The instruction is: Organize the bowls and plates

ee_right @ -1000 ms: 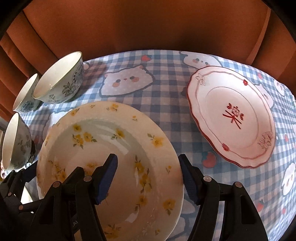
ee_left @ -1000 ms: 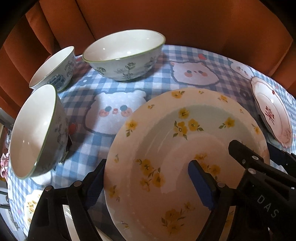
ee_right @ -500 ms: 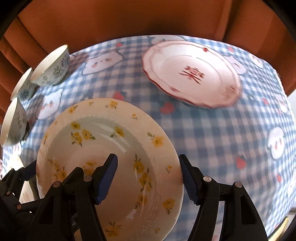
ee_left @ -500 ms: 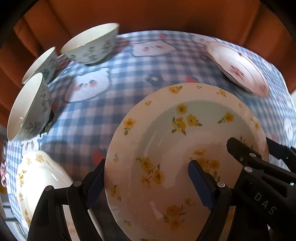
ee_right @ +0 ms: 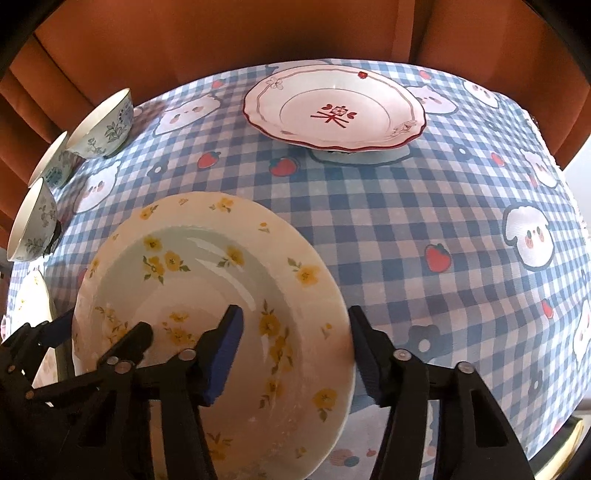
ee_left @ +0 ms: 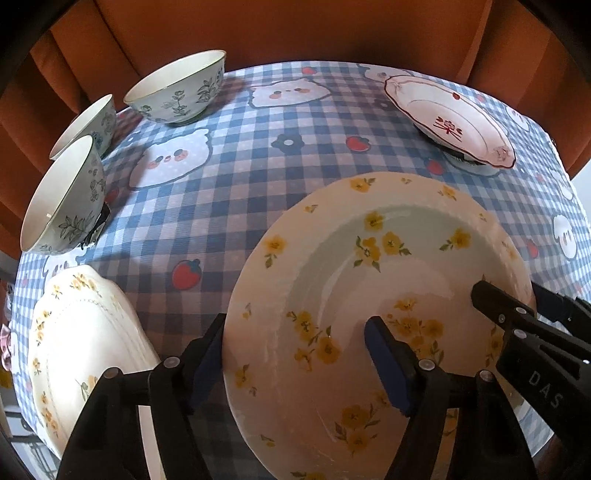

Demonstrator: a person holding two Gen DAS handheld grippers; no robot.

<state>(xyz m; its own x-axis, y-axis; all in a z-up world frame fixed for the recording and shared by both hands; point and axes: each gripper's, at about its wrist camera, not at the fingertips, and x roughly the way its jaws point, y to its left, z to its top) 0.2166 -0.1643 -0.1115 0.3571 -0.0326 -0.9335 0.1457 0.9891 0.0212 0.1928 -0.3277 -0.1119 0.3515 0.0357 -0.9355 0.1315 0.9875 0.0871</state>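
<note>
A cream plate with yellow flowers sits between my two grippers. My left gripper straddles its left rim: the outer finger lies against the rim's edge and the inner pad hovers over the well. My right gripper straddles the right rim the same way. Both pairs of jaws are closing with the rim between them, and the inner pads are not pressing on it. Three green-patterned bowls stand at the far left. A red-rimmed plate lies at the back.
A second yellow-flowered plate lies at the near left, close to my left gripper. The blue checked tablecloth drops off at the right edge. Orange fabric rises behind the table.
Both grippers and the flowered plate have moved away from the bowls, and the second flowered plate has come into view at the left. Both pairs of jaws have narrowed.
</note>
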